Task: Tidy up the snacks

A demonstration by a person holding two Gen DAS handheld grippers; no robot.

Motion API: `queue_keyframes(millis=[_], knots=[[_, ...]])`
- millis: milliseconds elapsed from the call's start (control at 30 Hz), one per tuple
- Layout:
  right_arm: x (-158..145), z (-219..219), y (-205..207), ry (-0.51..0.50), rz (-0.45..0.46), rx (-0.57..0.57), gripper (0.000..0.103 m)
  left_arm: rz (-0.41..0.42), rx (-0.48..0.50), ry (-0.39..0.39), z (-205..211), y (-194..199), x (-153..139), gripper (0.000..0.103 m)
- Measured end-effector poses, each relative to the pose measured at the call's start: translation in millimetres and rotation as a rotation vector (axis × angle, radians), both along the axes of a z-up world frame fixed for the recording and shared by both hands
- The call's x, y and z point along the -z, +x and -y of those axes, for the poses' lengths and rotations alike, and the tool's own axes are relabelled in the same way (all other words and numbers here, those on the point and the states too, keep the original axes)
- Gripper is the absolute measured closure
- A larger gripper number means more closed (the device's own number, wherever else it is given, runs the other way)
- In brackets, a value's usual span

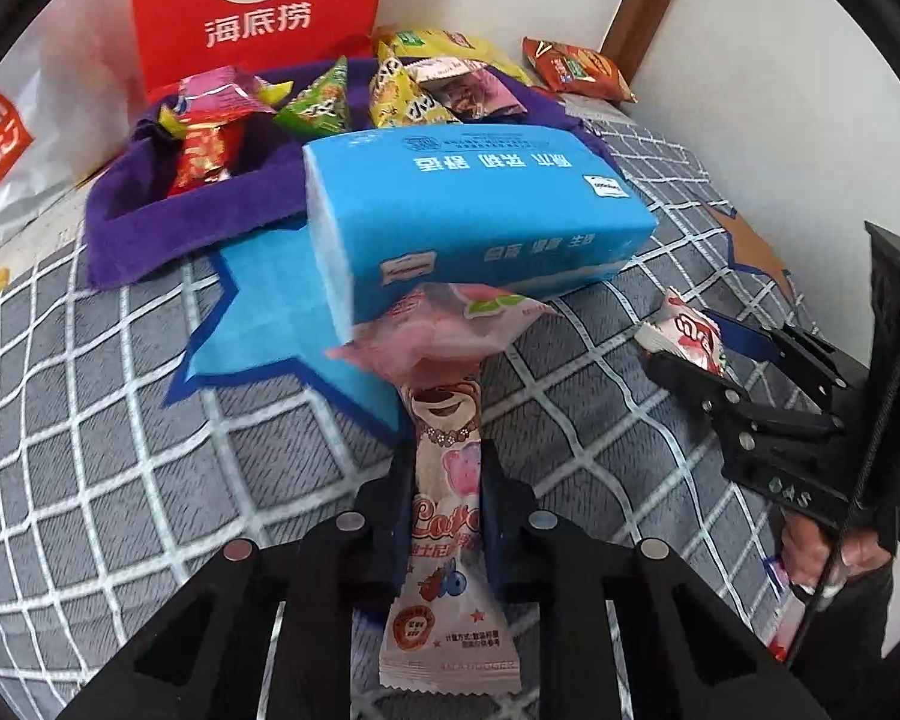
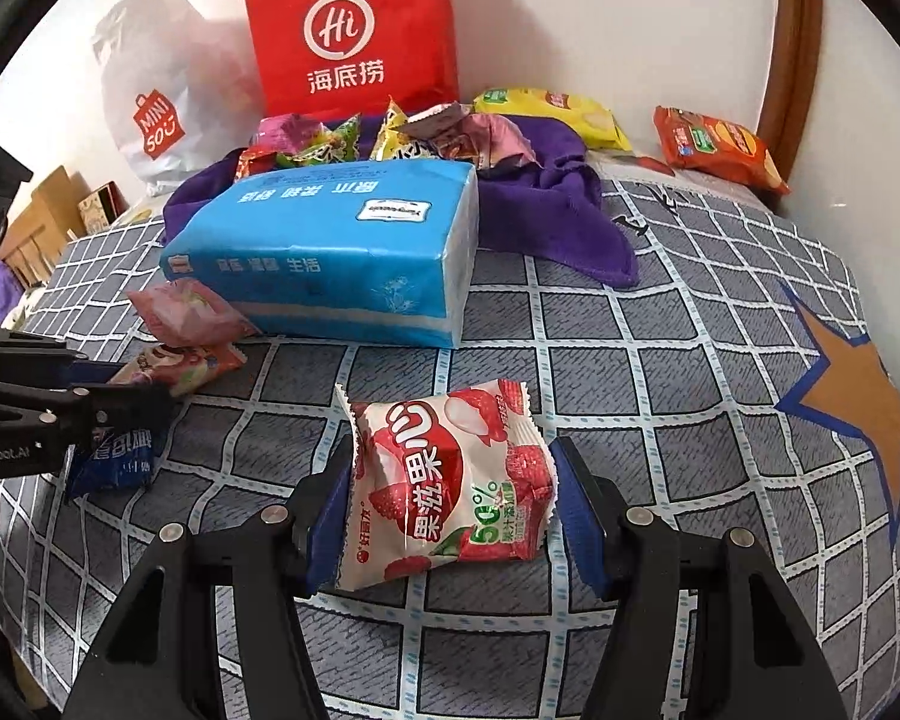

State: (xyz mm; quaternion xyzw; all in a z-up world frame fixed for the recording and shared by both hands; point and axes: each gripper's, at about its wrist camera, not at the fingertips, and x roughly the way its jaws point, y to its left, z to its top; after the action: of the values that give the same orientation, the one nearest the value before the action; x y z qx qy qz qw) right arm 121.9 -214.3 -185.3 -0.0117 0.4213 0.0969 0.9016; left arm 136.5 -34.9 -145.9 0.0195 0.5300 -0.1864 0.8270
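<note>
Left claw [image 1: 447, 480] points steeply down at the bed [image 1: 120, 420], jaws clamped on a long pink snack pack [image 1: 447, 516] that stands between the fingers, its far end reaching toward 12 o'clock, touching a pink pouch [image 1: 438, 324] just below the blue tissue pack [image 1: 468, 210].

Right claw [image 2: 450, 498] also tilts down, fingers either side of a lychee candy bag [image 2: 444, 480]. The left blue pad touches the bag's edge; the right one looks just beside it, so a firm grip isn't clear. Bag lies on the bed sheet, at 6 o'clock from the tissue pack.

In the left view, the right claw sits at 3 o'clock, a hand [image 1: 822, 552] wrapped on its handle below.

Purple cloth [image 1: 150, 210] at 11 o'clock holds a heap of snacks [image 1: 330, 102]. Red bag [image 1: 258, 6] stands behind it at 12. Orange chip bag [image 1: 576, 69] at 1 o'clock near the wall. Small blue packet [image 2: 120, 462] under the left claw in the right view.
</note>
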Motion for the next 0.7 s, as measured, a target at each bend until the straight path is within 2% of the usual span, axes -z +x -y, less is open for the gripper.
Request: queue_keyframes(millis=[133,367,700], knots=[[-2.5,-1.4,-1.4,0.005,0.005,-0.001,0.041,0.009,-0.070,-0.002,-28.7,-13.8,-5.7,0.085],[8.3,-13.6,4.8,-0.026,-0.019,-0.008,0.040,0.048,-0.261,0.081,-73.5,-16.4,5.3,0.084],[10.6,-15.8,9.2,-0.035,-0.027,0.006,0.036,0.222,-0.289,0.134,-71.1,-19.1,17.2,0.079]])
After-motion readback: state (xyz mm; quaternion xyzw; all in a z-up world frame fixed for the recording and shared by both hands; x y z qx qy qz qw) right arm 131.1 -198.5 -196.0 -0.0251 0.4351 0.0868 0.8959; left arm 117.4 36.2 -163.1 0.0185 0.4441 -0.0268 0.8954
